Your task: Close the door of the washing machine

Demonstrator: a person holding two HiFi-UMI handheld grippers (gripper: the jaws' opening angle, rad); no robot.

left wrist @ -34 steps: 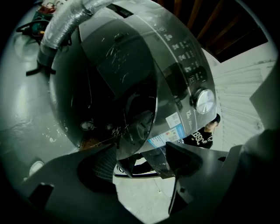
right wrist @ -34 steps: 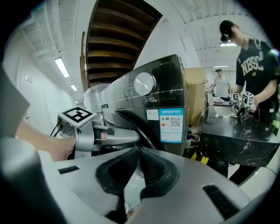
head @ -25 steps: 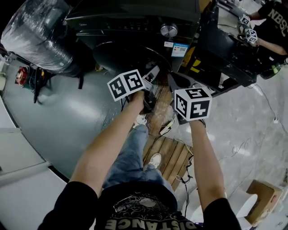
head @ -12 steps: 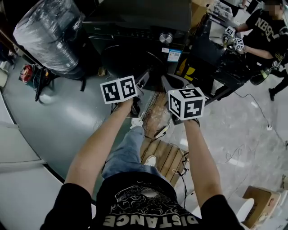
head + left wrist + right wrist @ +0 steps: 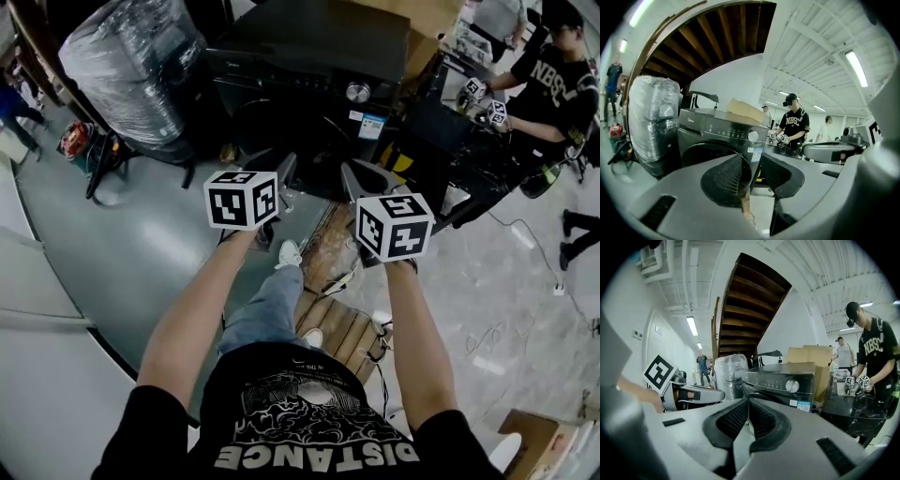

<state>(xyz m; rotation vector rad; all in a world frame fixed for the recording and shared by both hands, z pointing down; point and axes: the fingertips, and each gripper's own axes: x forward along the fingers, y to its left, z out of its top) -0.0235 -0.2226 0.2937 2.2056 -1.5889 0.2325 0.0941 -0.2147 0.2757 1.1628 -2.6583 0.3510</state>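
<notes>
The dark front-loading washing machine (image 5: 309, 70) stands ahead of me. Its round door (image 5: 291, 127) looks flush with the front, though the dark picture leaves that unsure. My left gripper (image 5: 284, 169) hangs in the air short of the door, touching nothing. In the left gripper view a gap still shows between the left gripper's (image 5: 751, 169) closing jaws, and nothing is between them. My right gripper (image 5: 359, 176) floats beside it. The right gripper's (image 5: 748, 401) pads meet at the tips, with nothing held. The washer's knob (image 5: 791, 386) shows beyond them.
A plastic-wrapped bundle (image 5: 131, 66) stands left of the washer. A wooden pallet (image 5: 342, 328) and cables lie by my feet. At the right, another person (image 5: 558, 66) works with grippers at a dark table (image 5: 469, 141). A cardboard box (image 5: 745, 110) sits behind the washer.
Both grippers have risen and drawn back from the washer's front. The left gripper has rolled, so its marker cube shows a different face. The view takes in more of the room.
</notes>
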